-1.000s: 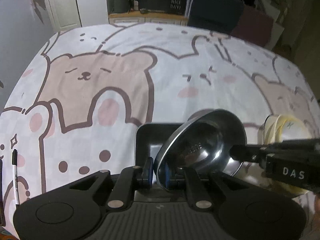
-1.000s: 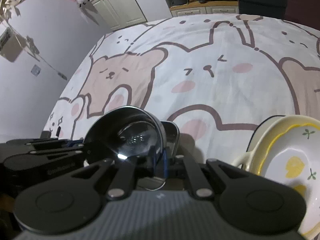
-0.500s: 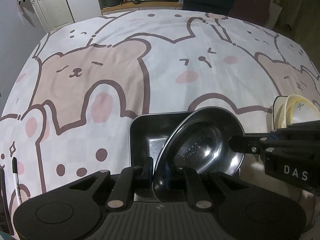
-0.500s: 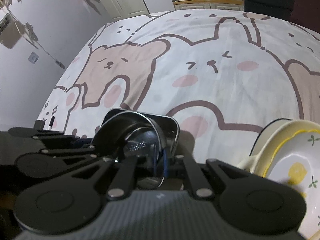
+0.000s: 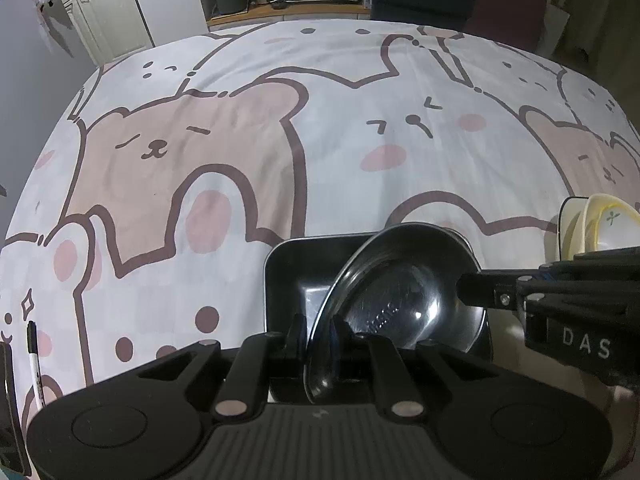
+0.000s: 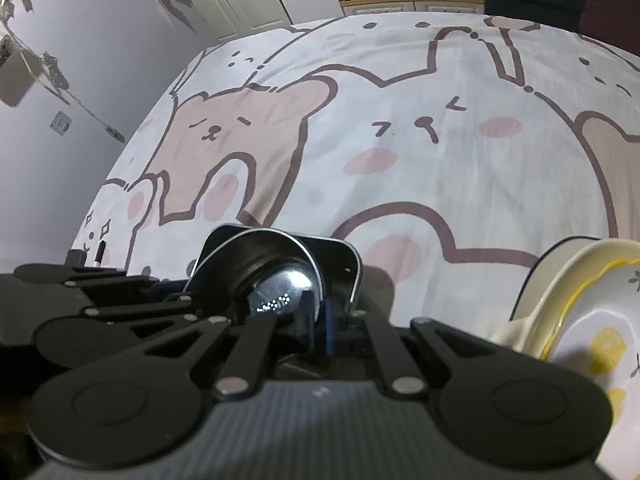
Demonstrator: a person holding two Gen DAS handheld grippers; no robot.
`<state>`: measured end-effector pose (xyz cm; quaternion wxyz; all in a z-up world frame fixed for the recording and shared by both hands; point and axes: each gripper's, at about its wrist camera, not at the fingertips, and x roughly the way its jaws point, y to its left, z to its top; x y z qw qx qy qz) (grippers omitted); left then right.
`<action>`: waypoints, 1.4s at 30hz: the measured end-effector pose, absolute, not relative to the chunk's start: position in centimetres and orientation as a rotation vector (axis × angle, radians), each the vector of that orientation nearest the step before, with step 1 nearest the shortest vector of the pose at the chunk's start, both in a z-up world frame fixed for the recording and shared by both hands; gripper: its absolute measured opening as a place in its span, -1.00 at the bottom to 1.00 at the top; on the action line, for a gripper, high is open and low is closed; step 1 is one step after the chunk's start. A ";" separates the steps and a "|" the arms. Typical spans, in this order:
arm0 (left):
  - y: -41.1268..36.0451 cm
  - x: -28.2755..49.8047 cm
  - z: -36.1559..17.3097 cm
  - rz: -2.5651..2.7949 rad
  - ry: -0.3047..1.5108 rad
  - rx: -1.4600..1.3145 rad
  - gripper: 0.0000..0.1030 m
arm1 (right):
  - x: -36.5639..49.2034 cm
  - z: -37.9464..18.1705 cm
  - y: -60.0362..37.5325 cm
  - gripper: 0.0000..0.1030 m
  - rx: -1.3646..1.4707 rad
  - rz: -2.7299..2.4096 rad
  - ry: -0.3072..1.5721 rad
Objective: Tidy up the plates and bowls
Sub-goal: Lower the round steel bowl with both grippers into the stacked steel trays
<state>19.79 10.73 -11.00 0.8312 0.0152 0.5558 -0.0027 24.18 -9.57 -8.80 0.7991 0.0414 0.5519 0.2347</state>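
A round steel bowl (image 5: pixel 400 296) hangs tilted over a black square dish (image 5: pixel 296 272) on the bear-print cloth. My left gripper (image 5: pixel 316 332) is shut on the bowl's near rim. From the right, my right gripper (image 5: pixel 466 286) pinches the opposite rim. In the right wrist view the steel bowl (image 6: pixel 260 272) sits within the black dish's outline (image 6: pixel 344 256), my right gripper (image 6: pixel 318 328) is shut on its rim, and my left gripper (image 6: pixel 172 300) holds the far side. Whether the bowl touches the dish is hidden.
A stack of cream and yellow plates (image 5: pixel 604 228) stands at the right, close to my right gripper, and also shows as plates (image 6: pixel 580 320). A black pen (image 5: pixel 34 364) lies at the left edge. Cabinets and a counter stand beyond the table.
Both grippers keep their hold on the steel bowl. The left view has rolled and shifted a little, so more of the black dish shows behind the bowl.
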 end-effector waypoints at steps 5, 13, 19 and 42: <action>10.7 20.2 -11.2 0.003 1.180 0.039 -0.75 | 24.4 -8.9 -9.7 -0.88 0.104 0.494 1.177; 10.8 20.9 -11.7 0.006 1.186 0.027 -0.76 | 24.7 -9.2 -9.5 -0.89 0.104 0.504 1.180; 11.0 21.2 -12.0 0.005 1.186 0.019 -0.76 | 25.1 -9.4 -9.4 -0.89 0.113 0.497 1.183; 12.2 21.3 -12.1 -0.001 1.177 -0.039 -0.69 | 26.0 -9.8 -8.8 -0.65 0.104 0.490 1.145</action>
